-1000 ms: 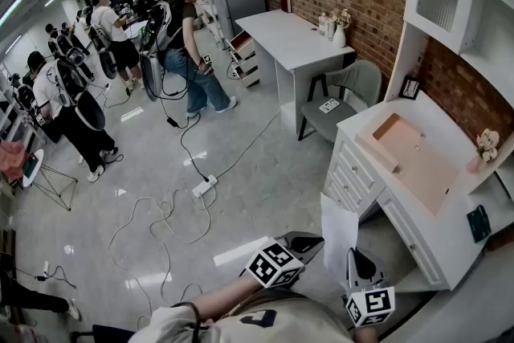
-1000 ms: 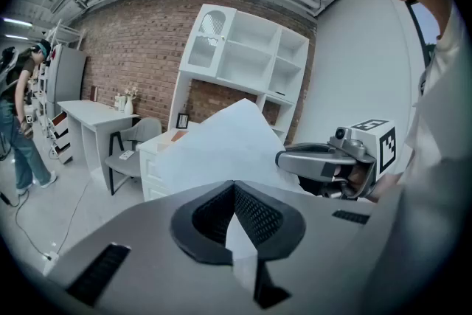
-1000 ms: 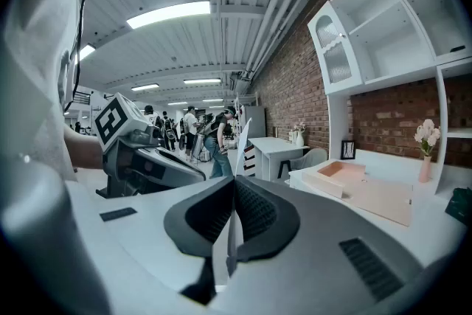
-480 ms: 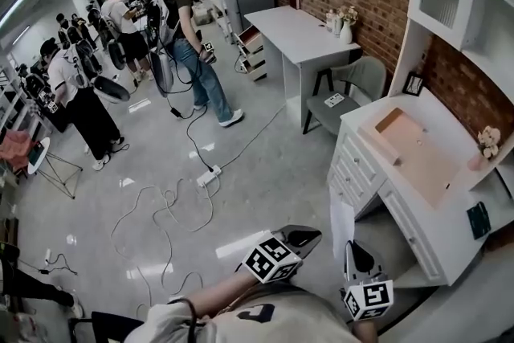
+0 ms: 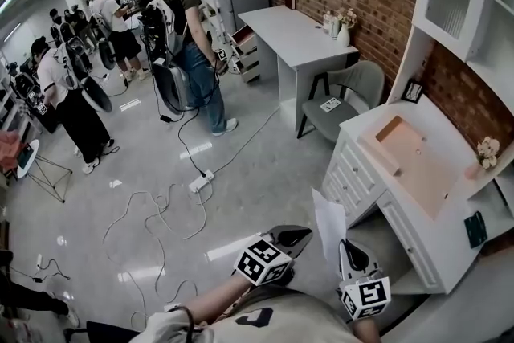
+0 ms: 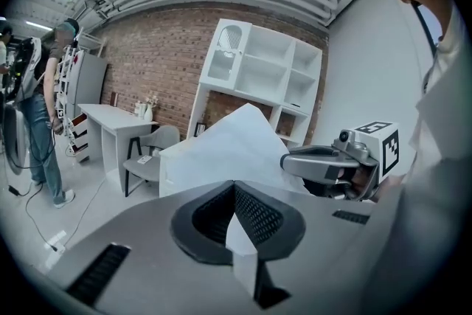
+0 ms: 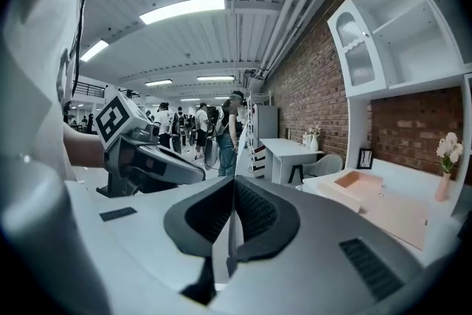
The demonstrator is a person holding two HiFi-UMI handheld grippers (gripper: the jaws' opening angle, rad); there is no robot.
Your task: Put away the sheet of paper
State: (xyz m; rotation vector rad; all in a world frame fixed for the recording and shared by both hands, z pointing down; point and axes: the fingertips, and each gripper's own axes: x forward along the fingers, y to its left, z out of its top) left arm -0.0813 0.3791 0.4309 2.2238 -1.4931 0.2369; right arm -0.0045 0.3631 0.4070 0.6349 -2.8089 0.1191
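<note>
Near the desk [image 5: 357, 124], right gripper [image 5: 346, 247] clamps the sheet of paper [image 5: 328, 219]; left gripper [image 5: 301, 235] closed, empty.

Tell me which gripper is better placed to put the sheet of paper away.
Right, probably. The right gripper is shut on the sheet of paper and is nearer the white desk; the left gripper is shut, empty.

No text, brand or number can be read. Head view, 6 o'clock: left cube [image 5: 263, 262] and right cube [image 5: 365, 297] carry black-and-white square marker patterns, not letters. The dark print on the shirt [image 5: 261, 319] is cut off and illegible. The sheet of paper [image 5: 328, 219] is plain white. At 2 o'clock, the card [image 5: 329, 104] on the chair is too small to read.
</note>
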